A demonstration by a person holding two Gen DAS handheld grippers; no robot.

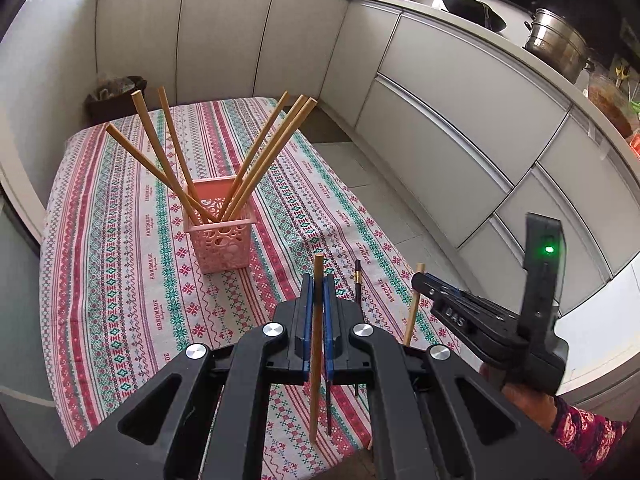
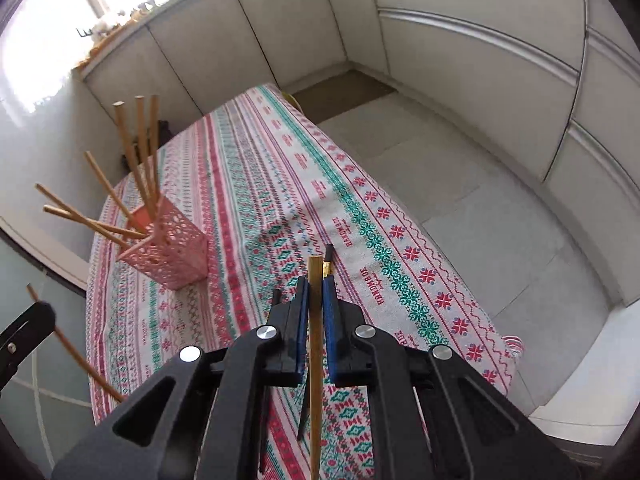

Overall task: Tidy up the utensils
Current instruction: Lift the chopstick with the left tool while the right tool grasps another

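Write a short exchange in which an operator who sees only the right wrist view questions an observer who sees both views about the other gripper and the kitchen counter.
Operator: My right gripper holds a chopstick. Is the left gripper gripping anything? I see only its edge.
Observer: Yes. Its blue pads are shut on an upright wooden chopstick.
Operator: What sits on the counter to the right?
Observer: A black wok and a steel pot.
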